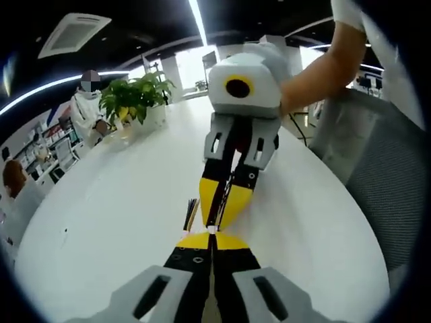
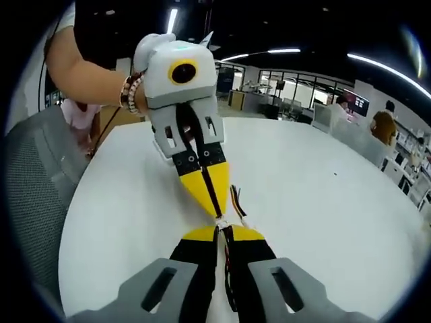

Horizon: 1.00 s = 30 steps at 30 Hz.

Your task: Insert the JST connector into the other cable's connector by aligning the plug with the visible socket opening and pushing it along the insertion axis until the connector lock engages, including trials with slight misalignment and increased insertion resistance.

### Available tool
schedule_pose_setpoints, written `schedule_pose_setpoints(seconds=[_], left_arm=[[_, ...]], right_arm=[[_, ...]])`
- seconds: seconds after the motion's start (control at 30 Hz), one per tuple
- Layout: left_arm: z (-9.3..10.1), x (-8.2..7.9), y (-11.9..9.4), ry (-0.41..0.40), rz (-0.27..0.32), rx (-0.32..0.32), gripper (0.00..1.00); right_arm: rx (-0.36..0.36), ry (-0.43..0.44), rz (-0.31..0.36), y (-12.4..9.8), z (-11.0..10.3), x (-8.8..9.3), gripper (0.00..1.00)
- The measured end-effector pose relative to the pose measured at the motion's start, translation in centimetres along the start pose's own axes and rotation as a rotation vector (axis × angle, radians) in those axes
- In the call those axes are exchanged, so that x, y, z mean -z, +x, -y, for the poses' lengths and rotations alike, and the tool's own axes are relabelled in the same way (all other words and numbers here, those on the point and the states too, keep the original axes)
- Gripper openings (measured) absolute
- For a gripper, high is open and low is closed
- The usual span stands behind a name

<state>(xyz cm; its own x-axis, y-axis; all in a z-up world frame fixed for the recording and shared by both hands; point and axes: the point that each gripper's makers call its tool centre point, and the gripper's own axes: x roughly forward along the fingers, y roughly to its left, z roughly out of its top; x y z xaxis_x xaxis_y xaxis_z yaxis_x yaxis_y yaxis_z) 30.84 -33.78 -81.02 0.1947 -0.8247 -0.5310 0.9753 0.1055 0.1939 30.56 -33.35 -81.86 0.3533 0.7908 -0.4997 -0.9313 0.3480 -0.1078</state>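
In the left gripper view, the left claw [image 1: 213, 232] is rising from the bottom with its yellow tips pressed together; it seems to be clenching a cable end, but the connector itself is too small to make out. Just beside its tips, on the left, a bundle of thin wires [image 1: 191, 214] is fanning out over the white surface [image 1: 121, 202]. Directly ahead, tip to tip with it, the right claw [image 1: 217, 225] is pointing back at it, also clenched.

In the right gripper view, the right claw [image 2: 221, 231] is gripping its own cable, whose coloured wires [image 2: 237, 205] are curving away just to the right of the tips. The left claw [image 2: 217, 221] is meeting it from the front, held by a hand with a bracelet [image 2: 131, 91]. Where the tips are touching, the plug and socket are hiding between the pads, so I cannot tell whether the lock is engaging.

Farther behind the claws, a potted plant [image 1: 135, 101] is standing near the surface edge.

The risk, I judge: if the two claws are slightly tilted against each other, pushing harder may bend the pins or let a connector slip inside the pads. A loose wire could also be getting caught between the tips.
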Motion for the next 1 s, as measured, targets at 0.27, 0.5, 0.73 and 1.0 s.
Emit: schedule_pose_setpoints(seconds=[0.27,0.5,0.73,1.0], left_arm=[[-0.1,0.8,-0.4,-0.022,-0.017,-0.014,0.0],[-0.4,1.5,-0.8,-0.024,-0.043,-0.038,0.04],[-0.1,2.7,-0.5,-0.025,-0.075,-0.029,0.06],[0.3,3.1,-0.1,-0.017,-0.089,-0.02,0.05]], right_arm=[[0.002,-0.001,-0.008,0.0,0.1,0.3,0.02],[0.006,0.002,-0.004,-0.2,0.3,0.2,0.02],[-0.001,0.005,0.0,-0.2,0.3,0.3,0.02],[-0.022,0.009,-0.011,0.0,-0.2,0.9,0.03]])
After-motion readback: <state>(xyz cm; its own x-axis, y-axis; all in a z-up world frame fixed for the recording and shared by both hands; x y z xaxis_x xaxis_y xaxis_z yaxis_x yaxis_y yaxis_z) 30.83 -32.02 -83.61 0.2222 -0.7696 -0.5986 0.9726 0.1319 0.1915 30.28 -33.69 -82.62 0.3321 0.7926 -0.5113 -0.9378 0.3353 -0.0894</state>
